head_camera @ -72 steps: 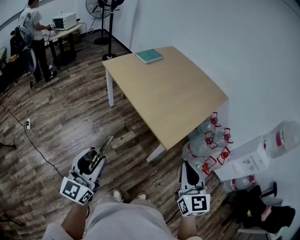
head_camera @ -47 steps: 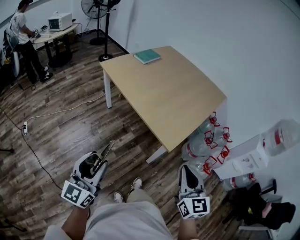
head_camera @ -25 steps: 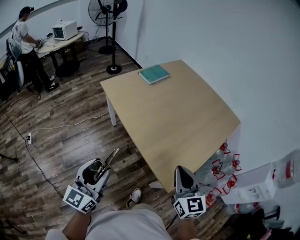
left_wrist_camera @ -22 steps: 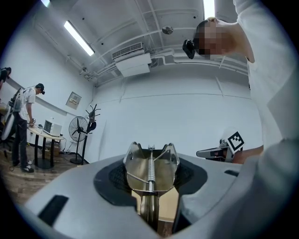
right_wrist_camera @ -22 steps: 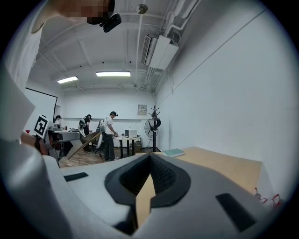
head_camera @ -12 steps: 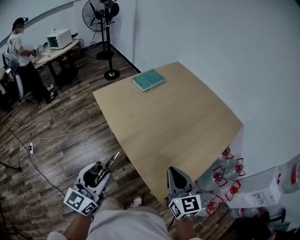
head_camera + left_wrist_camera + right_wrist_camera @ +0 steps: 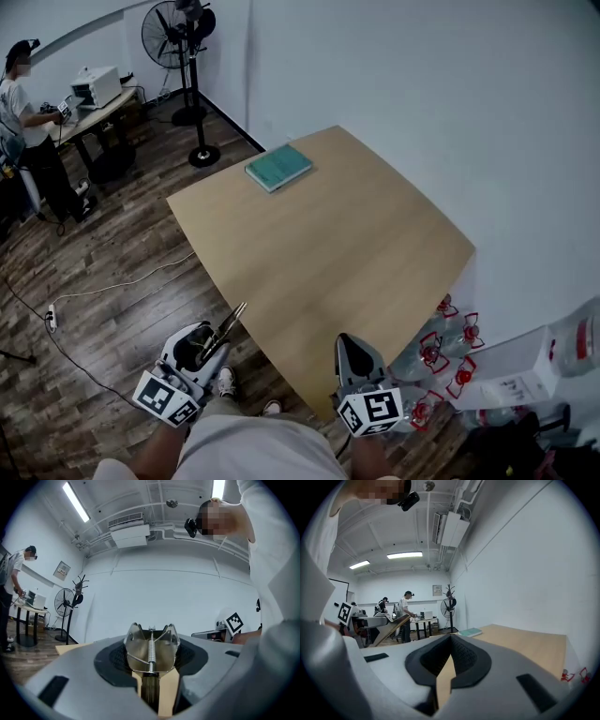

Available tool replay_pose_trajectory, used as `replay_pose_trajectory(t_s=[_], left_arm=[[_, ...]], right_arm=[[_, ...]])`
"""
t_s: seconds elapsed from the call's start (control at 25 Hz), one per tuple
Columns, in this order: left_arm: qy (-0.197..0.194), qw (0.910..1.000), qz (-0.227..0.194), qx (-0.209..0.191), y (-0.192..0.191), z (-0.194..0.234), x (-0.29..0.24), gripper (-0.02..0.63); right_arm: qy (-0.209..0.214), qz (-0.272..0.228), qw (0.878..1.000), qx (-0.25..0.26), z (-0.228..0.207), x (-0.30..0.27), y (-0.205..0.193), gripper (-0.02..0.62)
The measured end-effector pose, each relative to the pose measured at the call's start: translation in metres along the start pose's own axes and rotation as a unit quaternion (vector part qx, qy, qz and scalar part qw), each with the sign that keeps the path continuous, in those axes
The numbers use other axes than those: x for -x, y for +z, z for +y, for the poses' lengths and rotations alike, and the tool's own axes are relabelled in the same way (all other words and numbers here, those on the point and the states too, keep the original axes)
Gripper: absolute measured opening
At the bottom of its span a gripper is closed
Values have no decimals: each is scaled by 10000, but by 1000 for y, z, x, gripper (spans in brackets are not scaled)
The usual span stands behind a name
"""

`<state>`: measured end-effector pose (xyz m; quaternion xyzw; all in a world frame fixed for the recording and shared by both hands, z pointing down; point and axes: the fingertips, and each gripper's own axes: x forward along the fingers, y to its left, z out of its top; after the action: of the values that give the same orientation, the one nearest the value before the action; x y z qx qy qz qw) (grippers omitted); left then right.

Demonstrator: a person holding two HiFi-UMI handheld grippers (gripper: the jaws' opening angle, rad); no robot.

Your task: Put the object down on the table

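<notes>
My left gripper [image 7: 202,339] is shut on a metal tool with a spring [image 7: 151,648]. The tool's thin handles [image 7: 227,325] stick out toward the near left edge of the wooden table [image 7: 328,253], and the gripper hangs over the floor just left of that edge. In the left gripper view the tool fills the space between the jaws. My right gripper [image 7: 354,354] is shut with nothing in it and sits at the table's near corner. Its jaw tips [image 7: 450,637] meet, with the tabletop [image 7: 525,646] stretching ahead to the right.
A teal book [image 7: 278,167] lies at the table's far end. Water bottles [image 7: 441,347] and a white box [image 7: 511,352] stand by the wall on the right. A standing fan [image 7: 178,28], a floor cable [image 7: 112,286] and a person at a desk [image 7: 23,94] are far left.
The view has closed in on the table: its near edge now lies just ahead of both grippers. The left gripper still holds the metal tool, and the right one stays shut.
</notes>
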<state>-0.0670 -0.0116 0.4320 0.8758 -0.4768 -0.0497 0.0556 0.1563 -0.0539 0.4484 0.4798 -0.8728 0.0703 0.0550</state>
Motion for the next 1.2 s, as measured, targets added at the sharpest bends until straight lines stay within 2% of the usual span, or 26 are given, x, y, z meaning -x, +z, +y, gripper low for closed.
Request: replay_pose_trajectory(t_s=[0.12,0.44,0.72,1.0,1.2], left_arm=[[-156,9998,0,-99,5,13,-14,198],[-418,9991,84,64,1,49,-37,198],[-510,9981,317,119,-18,85,-50,198],[-734,9958,553,-16,-44,110,-87,198],[-984,9910,864,-292,-71,114,-112,198]], right_arm=[[-21,8,10000,-17,4,-14,5,-2],[-128,94,9999,66,14,-54,14,-2],[-244,288,9993,64,28,-76,8,-2],[-583,466,9972,71,22,-82,6,-2],[-835,602,9947,-6,19,-76,-2,-2]])
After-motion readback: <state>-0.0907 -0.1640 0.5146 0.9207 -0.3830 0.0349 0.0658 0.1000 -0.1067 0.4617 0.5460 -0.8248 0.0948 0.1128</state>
